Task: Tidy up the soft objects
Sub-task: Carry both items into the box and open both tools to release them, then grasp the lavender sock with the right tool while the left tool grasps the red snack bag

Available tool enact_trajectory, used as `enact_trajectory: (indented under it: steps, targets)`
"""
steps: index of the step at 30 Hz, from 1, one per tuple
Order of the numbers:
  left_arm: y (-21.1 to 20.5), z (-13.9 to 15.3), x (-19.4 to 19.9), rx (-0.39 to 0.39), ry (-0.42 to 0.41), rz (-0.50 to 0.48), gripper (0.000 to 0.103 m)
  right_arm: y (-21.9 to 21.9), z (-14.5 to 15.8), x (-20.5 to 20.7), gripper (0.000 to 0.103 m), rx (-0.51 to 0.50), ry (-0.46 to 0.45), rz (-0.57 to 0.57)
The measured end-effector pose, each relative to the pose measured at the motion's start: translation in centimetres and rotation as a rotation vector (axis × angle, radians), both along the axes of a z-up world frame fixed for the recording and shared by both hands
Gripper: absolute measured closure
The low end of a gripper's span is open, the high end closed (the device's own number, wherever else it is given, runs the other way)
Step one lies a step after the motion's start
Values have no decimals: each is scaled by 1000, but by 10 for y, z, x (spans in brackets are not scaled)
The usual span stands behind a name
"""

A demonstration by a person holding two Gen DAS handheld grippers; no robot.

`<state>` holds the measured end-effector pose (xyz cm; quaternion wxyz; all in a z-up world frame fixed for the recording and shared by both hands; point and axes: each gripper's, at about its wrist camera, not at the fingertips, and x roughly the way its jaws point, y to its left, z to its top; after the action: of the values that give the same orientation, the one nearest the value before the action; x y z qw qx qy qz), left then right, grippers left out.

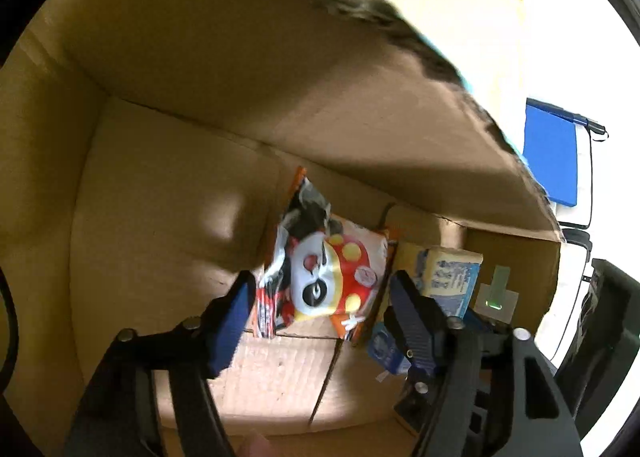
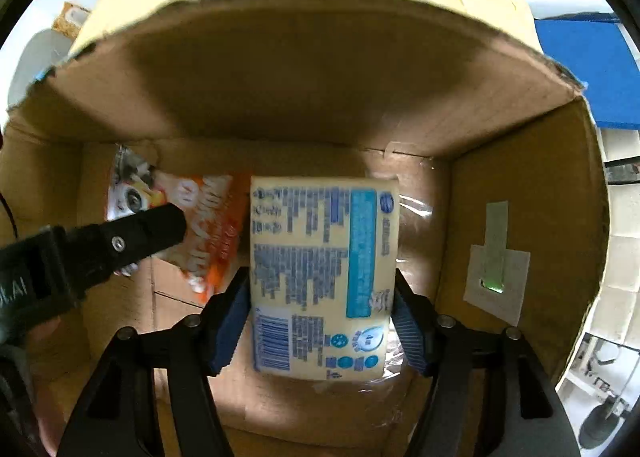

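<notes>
So right up close, the right gripper (image 2: 322,305) has both blue pads (image 2: 228,321) pressed against the sides of a pale yellow pack of sponges (image 2: 324,273) in clear wrap with blue print all over it. It's clamped on the pack, which is down inside the cardboard box (image 2: 520,185), at or just above the floor; I can't tell if it's actually resting there yet.

The left gripper (image 1: 320,305) is spread wide with nothing between its fingers. It hangs inside the same box, just in front of an orange snack bag (image 1: 332,273) with a cartoon character on it. That bag lies on the box floor and leans up toward the back wall, just left of the sponges. From the right wrist view you can see one of the left gripper's black fingers crossing in front of the bag.

Further back it's just the brown walls, a bit of green tape (image 2: 496,257) on the right-hand wall, and the big flap (image 1: 280,57) overhanging the opening. Outside, past the rim, there's something blue (image 2: 588,73) on a white surface.

Progress-wise, I'd say it's well underway: bag looks placed, sponges are basically at their spot beside it. What's left is letting go of the pack and pulling both grippers out. Whether more soft stuff is waiting outside, these views don't show.
</notes>
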<state>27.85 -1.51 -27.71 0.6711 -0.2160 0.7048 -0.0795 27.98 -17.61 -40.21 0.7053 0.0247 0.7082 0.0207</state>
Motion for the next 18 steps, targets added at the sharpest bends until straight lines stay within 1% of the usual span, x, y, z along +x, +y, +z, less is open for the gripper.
enact_trajectory:
  steps: [3,4,5,6,8,9,10,12,13,16,18]
  targets:
    - [7,14,-20,2,-12,-14,31,-1,8,-9,33,13,-12,-8]
    - [3,17,-24,11,-21,-21,28,0,11,-13,32,12,-14,-10]
    - [5,24,-33,24,-36,-35,22,0,14,-18,32,8,-17,-16]
    - [4,30,-42,50,-49,-50,19,1,17,-22,28,10,-22,-23]
    - [7,43,-56,92,-70,-73,9,4,24,-35,22,8,-37,-29]
    - [9,49,-67,119,-82,-88,8,5,28,-42,15,12,-45,-35]
    - [11,57,-80,157,-102,-102,8,8,32,-49,0,11,-54,-43]
    - [16,69,-94,210,-129,-120,8,12,41,-65,0,-6,-83,-52]
    - [13,74,-95,232,-148,-135,8,13,44,-73,0,-12,-89,-56]
    - [19,97,-135,312,-222,-160,8,18,57,-96,0,-27,-104,-67]
    - [13,111,-154,354,-266,-170,8,22,68,-114,0,-46,-126,-72]
